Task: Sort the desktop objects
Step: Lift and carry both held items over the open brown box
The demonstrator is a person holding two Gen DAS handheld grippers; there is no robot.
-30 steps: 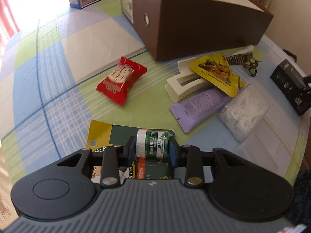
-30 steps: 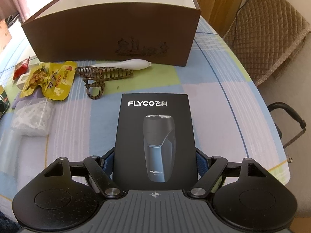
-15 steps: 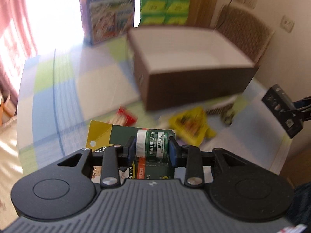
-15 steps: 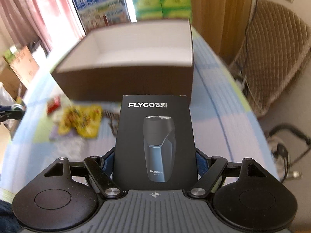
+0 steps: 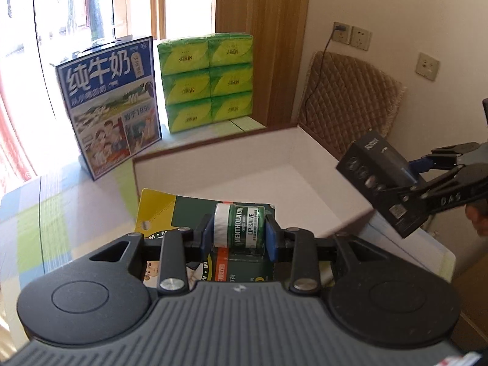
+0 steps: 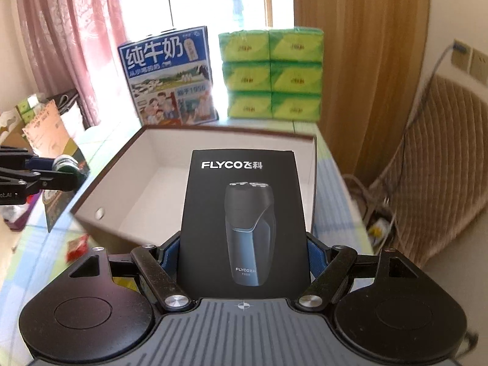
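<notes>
Both tongs hold things up over the open brown box (image 6: 219,164).

The left tongs (image 5: 239,233) are squeezed on a green lip salve pack (image 5: 241,227), right between the blue tips, above the box's near wall. The right tongs (image 6: 242,251) are squeezed on a black shaver box (image 6: 242,213), which sticks out forward over the box's white inside.

Green Mentholatum lip salve pack (image 5: 239,227) on its yellow-green card and black FLYCO shaver box (image 6: 244,222) are both hanging lifted over the near rim of the open brown box (image 6: 146,180).
</notes>
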